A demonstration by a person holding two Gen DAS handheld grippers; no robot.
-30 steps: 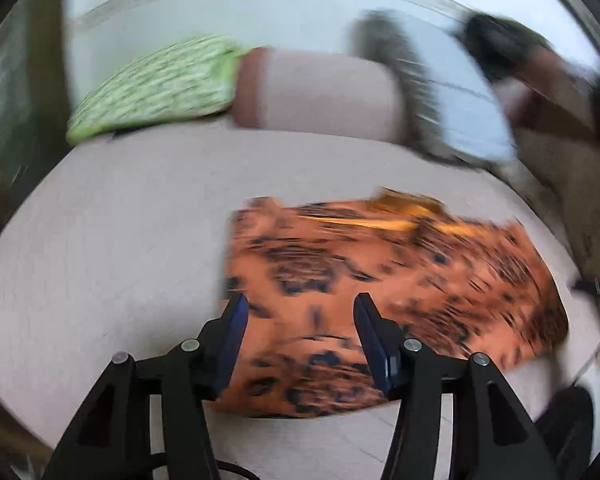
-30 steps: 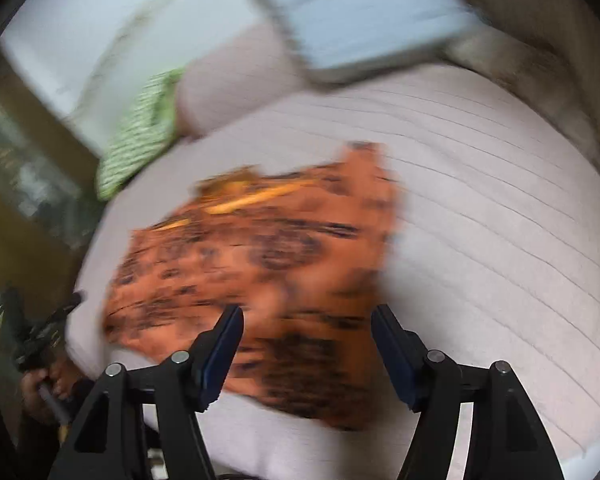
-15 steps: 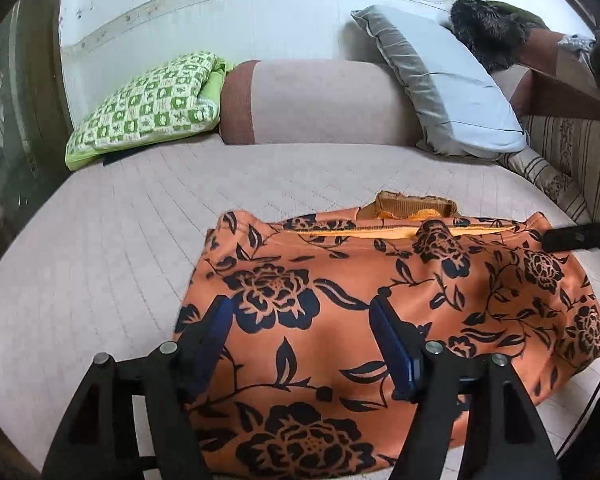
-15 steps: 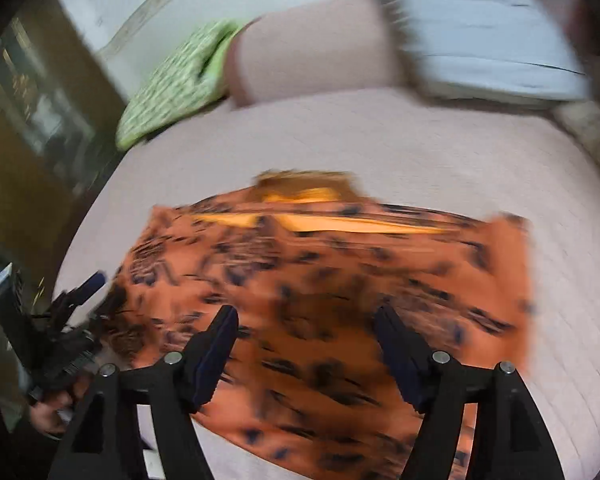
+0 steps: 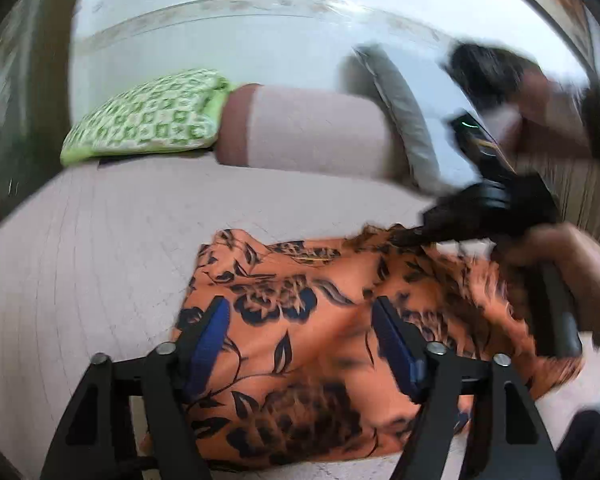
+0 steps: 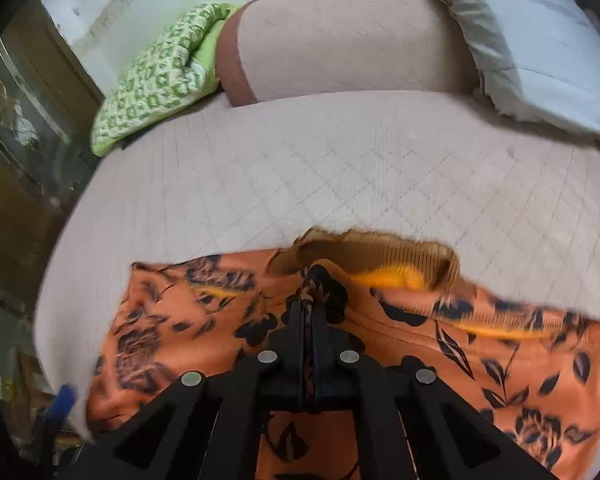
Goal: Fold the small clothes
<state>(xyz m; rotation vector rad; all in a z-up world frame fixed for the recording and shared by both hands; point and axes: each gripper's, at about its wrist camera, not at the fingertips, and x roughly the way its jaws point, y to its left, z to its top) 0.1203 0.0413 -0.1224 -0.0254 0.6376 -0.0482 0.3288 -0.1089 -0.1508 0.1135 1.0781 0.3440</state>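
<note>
The right gripper's (image 6: 310, 280) fingers (image 6: 298, 320) are pressed together with a pinch of the orange floral garment (image 6: 520, 360) caught between them, near the top edge just below the ribbed tan neckband (image 6: 380, 252). The fabric puckers up a bit right where the tips bite in. Over on the other side, the left gripper (image 5: 300, 320) has its blue-padded fingers (image 5: 210, 340) spread wide, nothing between them, hanging just above the lower left part of the same garment.

The garment lies mostly flat on the pale quilted bed cover (image 6: 340, 168), closer to the near edge, black flowers and leaves all over it. From the left wrist view the right gripper (image 5: 412, 236) shows up blurry at the garment's upper right, with the person's hand (image 5: 568, 264) wrapped around its handle.

Along the back of the bed there's a green-and-white checked pillow (image 5: 148, 120), a pinkish bolster (image 5: 316, 128) next to it, and a grey-white pillow (image 6: 532, 36) leaning on the bolster's right end.
</note>
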